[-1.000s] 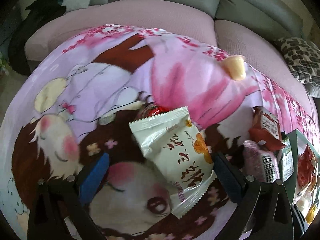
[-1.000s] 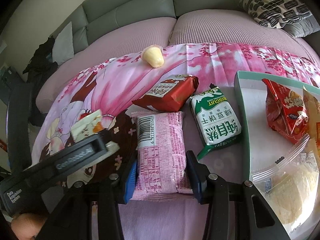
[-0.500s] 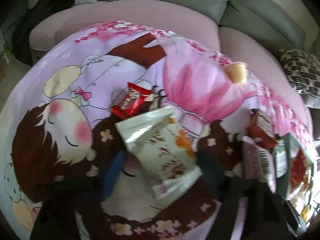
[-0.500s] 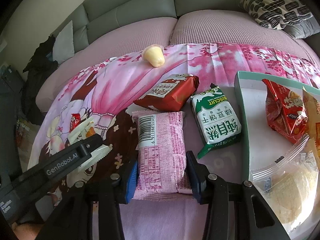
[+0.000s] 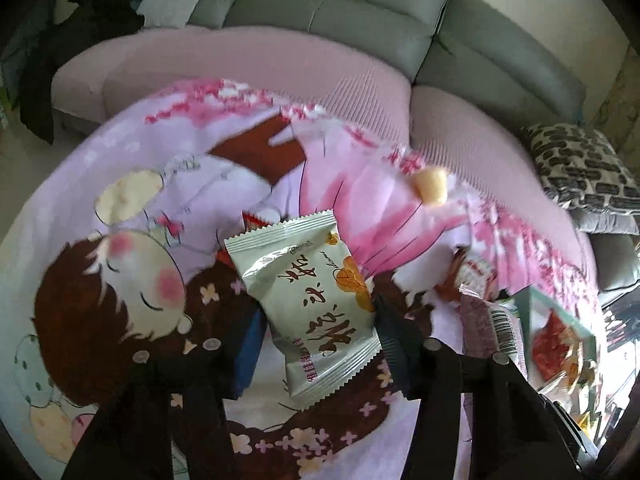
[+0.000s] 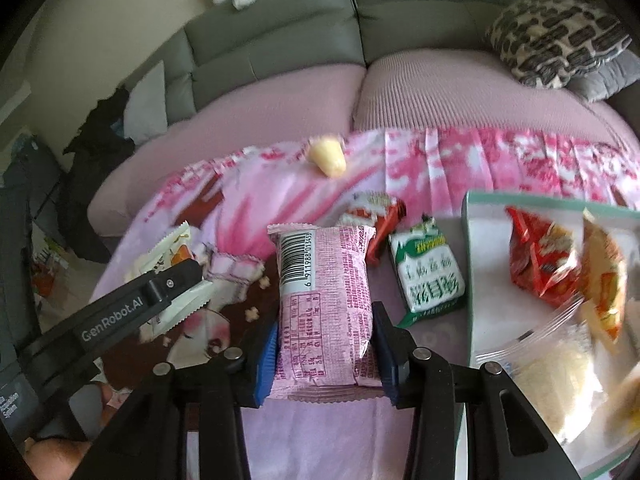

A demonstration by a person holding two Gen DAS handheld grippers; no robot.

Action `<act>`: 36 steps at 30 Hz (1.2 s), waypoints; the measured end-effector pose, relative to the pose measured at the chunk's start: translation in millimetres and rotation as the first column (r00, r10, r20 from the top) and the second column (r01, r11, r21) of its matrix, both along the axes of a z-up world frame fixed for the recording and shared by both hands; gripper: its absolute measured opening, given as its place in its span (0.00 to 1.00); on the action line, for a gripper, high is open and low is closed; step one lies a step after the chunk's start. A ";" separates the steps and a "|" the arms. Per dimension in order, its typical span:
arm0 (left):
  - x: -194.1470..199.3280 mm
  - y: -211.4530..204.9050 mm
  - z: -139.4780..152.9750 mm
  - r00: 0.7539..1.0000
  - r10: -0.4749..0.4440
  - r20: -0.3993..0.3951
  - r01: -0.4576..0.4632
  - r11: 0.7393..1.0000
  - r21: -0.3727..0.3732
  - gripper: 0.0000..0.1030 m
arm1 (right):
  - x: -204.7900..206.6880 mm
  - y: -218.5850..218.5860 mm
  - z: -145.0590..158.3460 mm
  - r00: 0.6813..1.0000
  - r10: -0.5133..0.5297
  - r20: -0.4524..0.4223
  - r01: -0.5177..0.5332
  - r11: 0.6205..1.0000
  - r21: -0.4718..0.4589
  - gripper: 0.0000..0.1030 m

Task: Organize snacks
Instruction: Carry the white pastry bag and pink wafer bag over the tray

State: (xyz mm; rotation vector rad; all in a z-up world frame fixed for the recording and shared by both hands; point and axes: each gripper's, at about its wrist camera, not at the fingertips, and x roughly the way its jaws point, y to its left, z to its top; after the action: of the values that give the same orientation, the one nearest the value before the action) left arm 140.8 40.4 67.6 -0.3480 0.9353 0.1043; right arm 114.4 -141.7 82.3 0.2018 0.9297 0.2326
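Note:
My left gripper (image 5: 316,344) is shut on a white snack packet (image 5: 308,300) with brown writing and holds it above the cartoon blanket (image 5: 140,200). A small red packet (image 5: 253,221) peeks out behind it. My right gripper (image 6: 325,356) is shut on a pink barcode packet (image 6: 324,304), lifted off the blanket. A red packet (image 6: 384,220) and a green-white biscuit packet (image 6: 428,276) lie beyond it. A yellow jelly cup (image 6: 328,156) sits at the blanket's far edge. The left gripper's arm (image 6: 132,308) shows in the right wrist view.
A teal-rimmed white tray (image 6: 468,264) at the right holds a red chip bag (image 6: 540,264), an orange bag and a clear bag. A pink-covered grey sofa (image 6: 440,92) with a patterned cushion (image 6: 556,40) lies behind.
Both grippers have lifted their packets off the blanket. The left gripper shut on the white packet and uncovered the small red packet. The right gripper stayed shut on the pink packet.

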 end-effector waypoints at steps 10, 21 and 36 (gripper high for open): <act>-12.0 -8.6 33.8 0.996 -0.031 0.087 0.031 1.000 0.006 0.54 | -8.1 -5.9 27.3 0.998 -0.038 0.047 0.039 0.999 -0.028 0.43; -18.5 -44.8 55.7 0.983 -0.118 0.141 0.114 0.993 0.031 0.54 | -13.1 -66.7 35.1 0.978 -0.205 0.024 0.205 0.978 -0.029 0.43; -19.0 -128.6 60.2 0.946 -0.298 0.129 0.287 0.953 0.099 0.54 | -37.3 -187.1 25.2 0.868 -0.496 -0.040 0.496 0.868 -0.014 0.43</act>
State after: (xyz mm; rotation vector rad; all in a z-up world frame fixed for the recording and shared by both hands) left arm 121.8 -88.3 127.7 -0.1375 0.8293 -0.1543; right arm 77.1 -328.8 107.5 0.4373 0.8892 -0.2530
